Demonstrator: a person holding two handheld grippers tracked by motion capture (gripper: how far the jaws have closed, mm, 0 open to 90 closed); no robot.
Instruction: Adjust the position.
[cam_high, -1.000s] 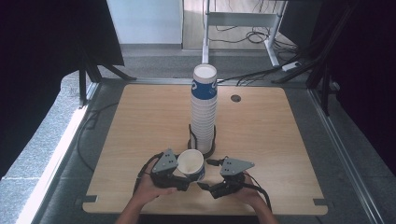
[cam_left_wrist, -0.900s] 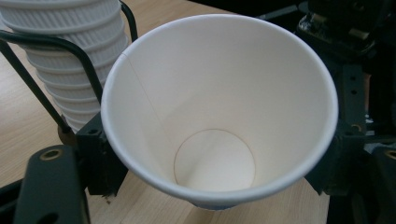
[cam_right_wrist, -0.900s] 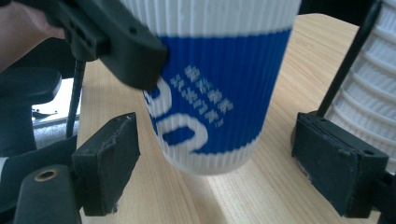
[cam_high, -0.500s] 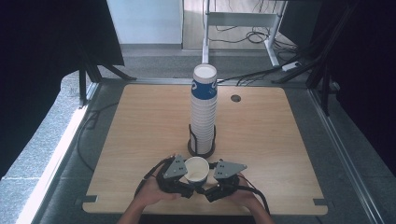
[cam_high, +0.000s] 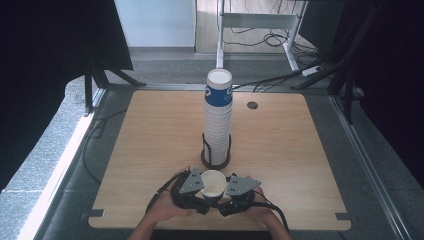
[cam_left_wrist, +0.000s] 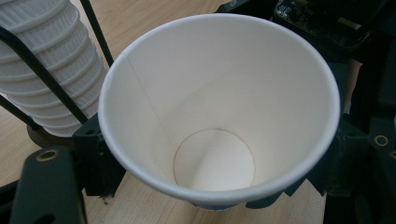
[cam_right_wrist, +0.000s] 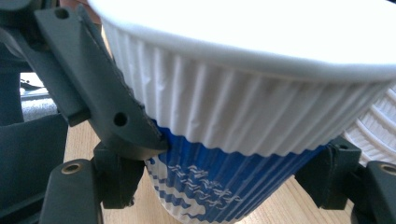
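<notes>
One paper cup (cam_high: 212, 184) sits gripped between both my grippers, just in front of the cup stack (cam_high: 218, 120).

My left gripper (cam_high: 196, 186) clamps its lower wall; my right gripper (cam_high: 231, 189) has just been closing, jaws now against the ribbed sleeve. I judge one cup separated, with the stack in its wire holder (cam_high: 216, 159) on the table (cam_high: 300, 150) left to work through.

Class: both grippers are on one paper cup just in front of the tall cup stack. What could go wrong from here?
1. The cup is thin paper clamped by the left gripper and right gripper, whose jaws have just been closing; its wall may crush.
2. The stack in its holder stands close behind; a lifted hand might topple it.
</notes>
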